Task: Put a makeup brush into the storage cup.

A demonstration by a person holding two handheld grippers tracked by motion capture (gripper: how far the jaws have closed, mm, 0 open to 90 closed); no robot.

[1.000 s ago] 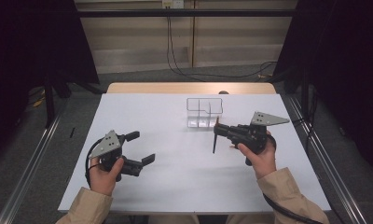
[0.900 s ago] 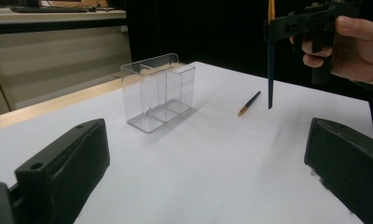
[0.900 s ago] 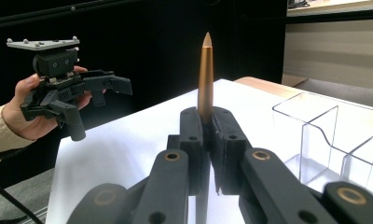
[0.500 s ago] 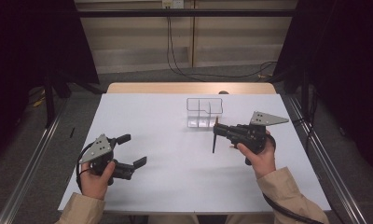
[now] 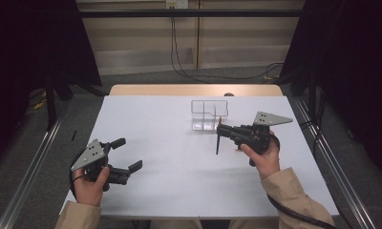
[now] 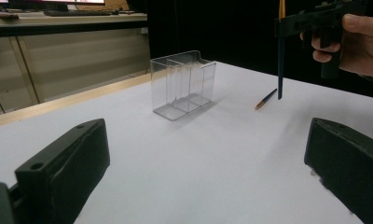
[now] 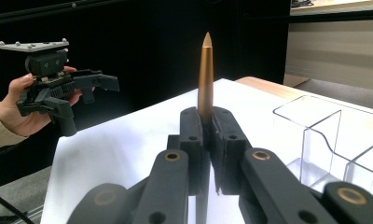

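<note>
The right tool is clamped on an upright pencil, just in front of the clear compartment organizer. The left tool idles wide open, holding nothing. A second pencil lies on the worktop. Gripped near one end, the held pencil may swing and catch the organizer's rim.

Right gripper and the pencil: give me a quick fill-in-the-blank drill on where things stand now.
1. The right gripper is shut on a ____, held upright.
2. The left gripper has its jaws ____ and holds nothing.
3. The clear organizer stands on the ____ table.
4. A second pencil lies ____ on the table near the right gripper.

Missing words: pencil; open; white; flat
</note>
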